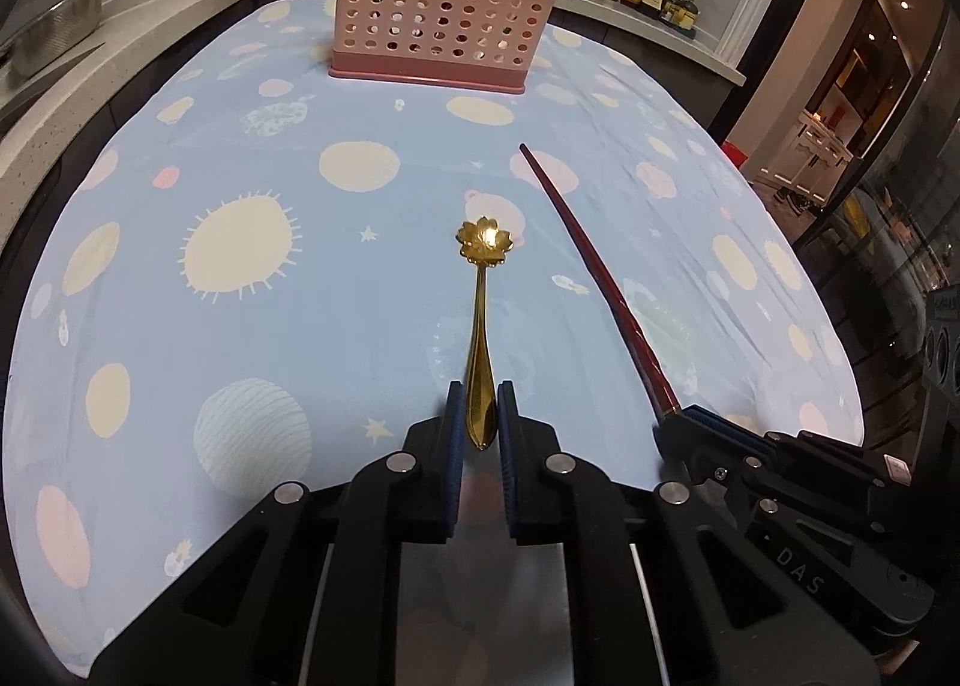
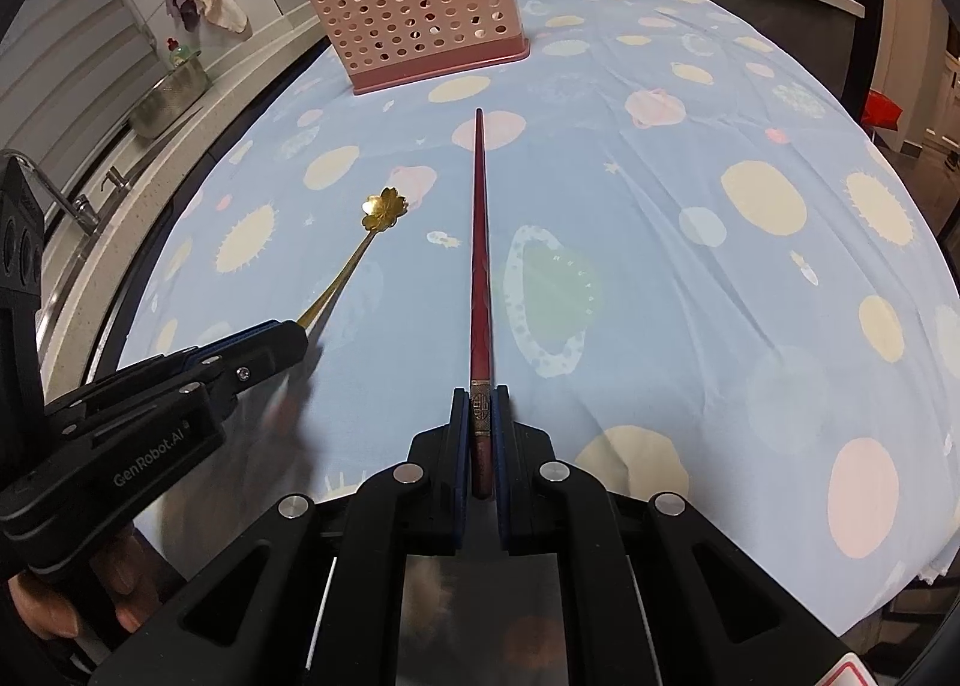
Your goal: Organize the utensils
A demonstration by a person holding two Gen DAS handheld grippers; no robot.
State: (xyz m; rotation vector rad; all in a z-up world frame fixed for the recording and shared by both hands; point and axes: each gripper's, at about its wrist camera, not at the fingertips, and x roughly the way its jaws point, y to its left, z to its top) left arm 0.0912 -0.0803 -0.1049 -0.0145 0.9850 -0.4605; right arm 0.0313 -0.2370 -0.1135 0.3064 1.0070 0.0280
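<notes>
The gold flower-bowled spoon [image 1: 480,326] lies on the tablecloth [image 1: 240,326] well short of the pink holder [image 1: 438,14], its handle end pinched by the left gripper [image 1: 480,416]. The right gripper [image 2: 481,422] clamps the red chopsticks [image 2: 480,242] just beside it. Lift both level, then tip them down into the holder. Its compartments are hidden behind the perforated wall.

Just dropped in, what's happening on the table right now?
A person is sorting utensils with a gripper in each hand. The left gripper is closed on the handle of a gold flower spoon, its bowl pointing toward the pink holder. The right gripper is shut on the thick end of a red chopstick, its tip also aimed at the holder. Nothing held has gone into the holder yet; it stands at the far end of the blue cloth.
</notes>
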